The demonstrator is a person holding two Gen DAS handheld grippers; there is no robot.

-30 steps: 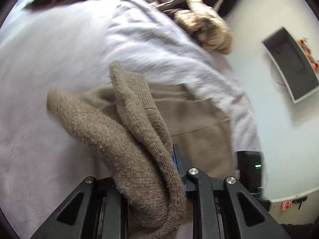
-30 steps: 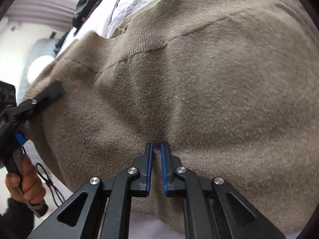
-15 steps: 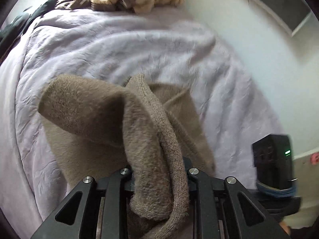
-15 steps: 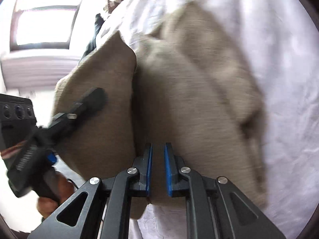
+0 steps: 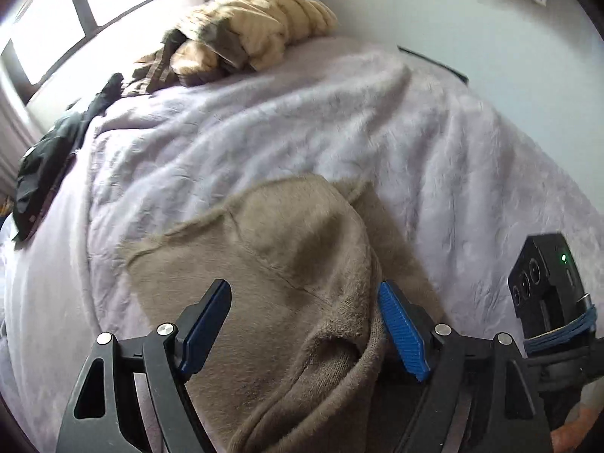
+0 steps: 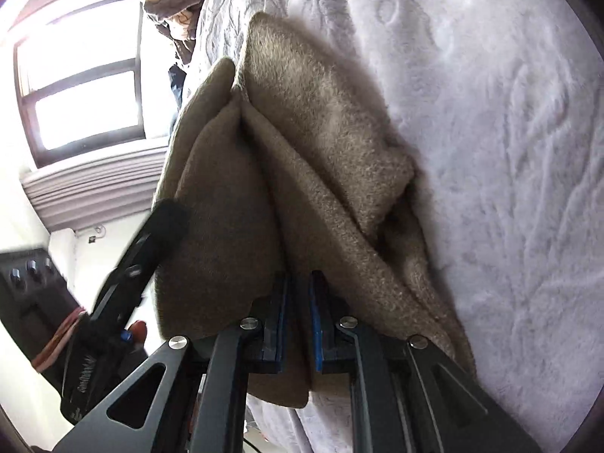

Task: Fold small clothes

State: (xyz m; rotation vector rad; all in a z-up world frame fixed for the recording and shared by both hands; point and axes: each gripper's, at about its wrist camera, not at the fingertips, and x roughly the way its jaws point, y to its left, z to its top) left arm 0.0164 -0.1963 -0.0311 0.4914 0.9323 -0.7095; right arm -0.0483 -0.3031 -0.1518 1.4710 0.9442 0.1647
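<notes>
A tan knitted sweater (image 5: pixel 294 249) lies bunched and doubled over on the lilac bed cover (image 5: pixel 302 120). My left gripper (image 5: pixel 305 324) hovers over its near edge, jaws opening wide; the fabric lies between the blue pads (image 5: pixel 207 324) with clear room on the left, and a ribbed hem rests against the right one. In the right wrist view the sweater (image 6: pixel 309 143) rises in folds from my right gripper (image 6: pixel 298 324), whose narrow jaws, just opening, still pinch a fold. One finger of the left gripper (image 6: pixel 166 219) shows at the sweater's left side.
A heap of beige and striped clothes (image 5: pixel 256 26) sits at the bed's far end, and dark clothing (image 5: pixel 49 162) lies at its left edge. A window (image 6: pixel 83 87) with a radiator (image 6: pixel 94 188) below is on the left. The right gripper's black body (image 5: pixel 543 287) stands close by.
The left jaws have sprung wide and let go of the sweater's edge, which now lies down on the garment. Both grippers swung across the bed. The right jaws have parted slightly.
</notes>
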